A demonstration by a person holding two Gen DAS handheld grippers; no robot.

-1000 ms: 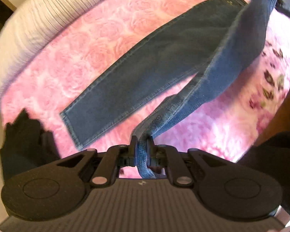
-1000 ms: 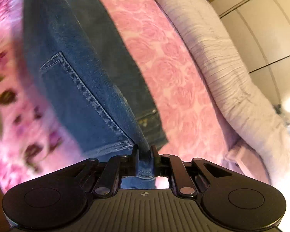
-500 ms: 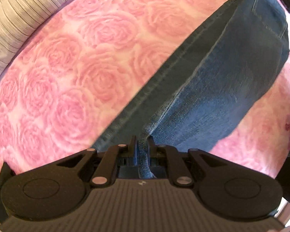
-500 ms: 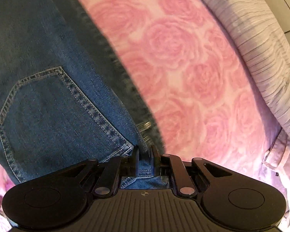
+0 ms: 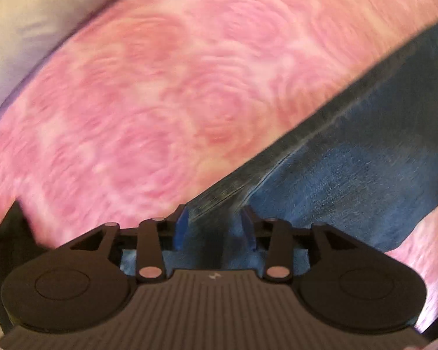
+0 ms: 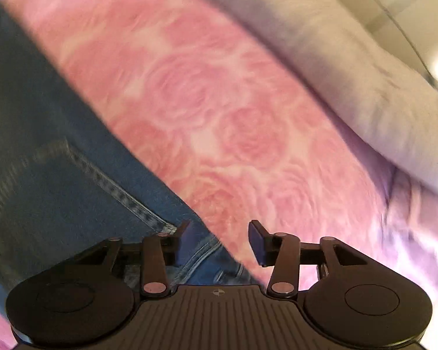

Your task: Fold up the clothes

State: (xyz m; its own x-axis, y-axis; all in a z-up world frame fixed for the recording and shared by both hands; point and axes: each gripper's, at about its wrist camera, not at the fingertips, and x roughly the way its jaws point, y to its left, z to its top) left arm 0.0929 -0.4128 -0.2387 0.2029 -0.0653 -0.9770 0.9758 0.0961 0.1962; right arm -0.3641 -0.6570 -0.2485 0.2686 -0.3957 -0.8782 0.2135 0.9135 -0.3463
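One pair of jeans (image 5: 350,169) lies flat on the pink rose-print bed cover (image 5: 160,93), its long axis slanting from the near middle up to the far right in the left wrist view. The left gripper (image 5: 214,226) and right gripper (image 6: 220,240) have just been opening; both jaws stand apart, denim between them, unpressed.

Pink rose-print bedspread (image 5: 149,110) fills both views (blurred); pale ribbed pillow (image 6: 350,67) along far edge, touching.
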